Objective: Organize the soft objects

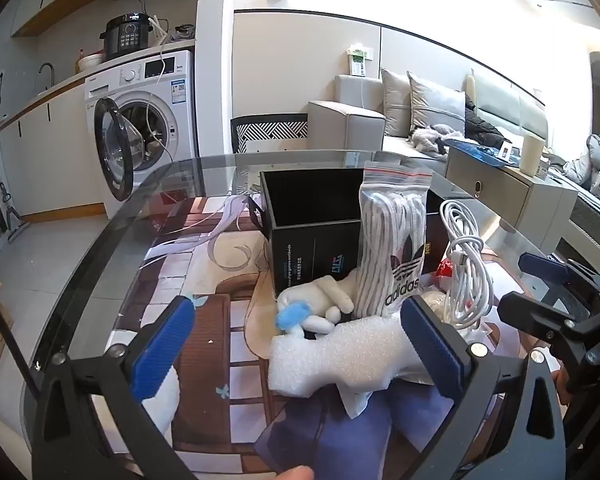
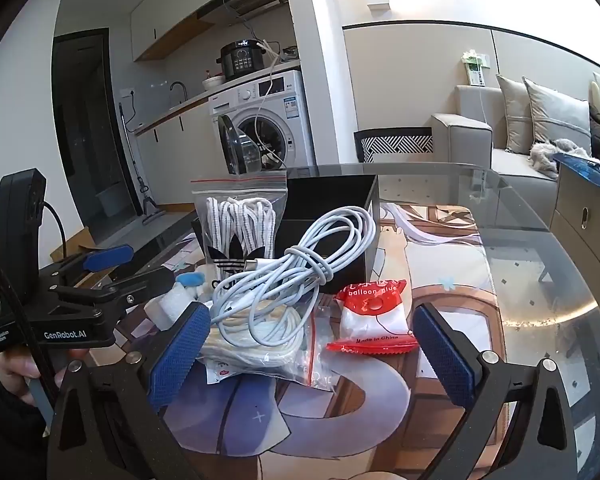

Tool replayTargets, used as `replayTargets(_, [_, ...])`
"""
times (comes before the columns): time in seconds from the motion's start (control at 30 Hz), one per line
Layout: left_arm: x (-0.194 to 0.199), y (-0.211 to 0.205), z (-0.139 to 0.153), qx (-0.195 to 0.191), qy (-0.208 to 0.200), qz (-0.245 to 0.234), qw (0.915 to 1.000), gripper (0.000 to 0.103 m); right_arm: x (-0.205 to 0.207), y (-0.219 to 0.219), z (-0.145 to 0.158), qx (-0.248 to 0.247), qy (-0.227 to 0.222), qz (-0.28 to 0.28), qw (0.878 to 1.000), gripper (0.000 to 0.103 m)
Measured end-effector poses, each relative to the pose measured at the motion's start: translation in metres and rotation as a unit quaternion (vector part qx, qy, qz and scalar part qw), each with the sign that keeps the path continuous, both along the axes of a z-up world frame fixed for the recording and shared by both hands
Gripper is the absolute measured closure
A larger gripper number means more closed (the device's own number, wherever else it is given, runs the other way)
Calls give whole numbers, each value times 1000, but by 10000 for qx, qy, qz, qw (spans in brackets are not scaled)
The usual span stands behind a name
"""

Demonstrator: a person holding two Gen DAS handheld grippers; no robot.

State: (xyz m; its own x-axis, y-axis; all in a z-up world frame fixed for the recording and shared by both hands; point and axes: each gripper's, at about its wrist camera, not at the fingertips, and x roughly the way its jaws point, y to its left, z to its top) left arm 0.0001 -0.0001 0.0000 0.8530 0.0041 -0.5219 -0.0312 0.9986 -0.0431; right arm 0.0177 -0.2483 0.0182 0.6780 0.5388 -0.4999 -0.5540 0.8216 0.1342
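Foam piece (image 1: 340, 356) between spread left claw (image 1: 300, 348).

Bright room: washing machine (image 1: 148, 120), grey sofa (image 1: 412, 120), glass table (image 2: 540, 248).

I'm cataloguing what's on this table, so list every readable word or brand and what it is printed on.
"adidas" with the trefoil logo: laces bag.
"balloon glue" and "Made in China": red packet.
"GenRobot.AI" and, smaller, "Data Acquisition System": left gripper.
White and blue print on the black box: too blurred to read.
Washing machine panel and sticker: too small.
Cooker display: unreadable.
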Motion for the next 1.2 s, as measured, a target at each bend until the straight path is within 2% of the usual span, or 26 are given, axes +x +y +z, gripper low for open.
replayTargets(0.03, [0, 0, 0, 2, -5, 3, 10000, 0, -1, -1, 0, 123, -54, 16, 9999, 0])
replayTargets(1.2, [2, 1, -3, -131, 34, -62, 9999, 0, 1, -4, 0, 121, 75, 93, 9999, 0])
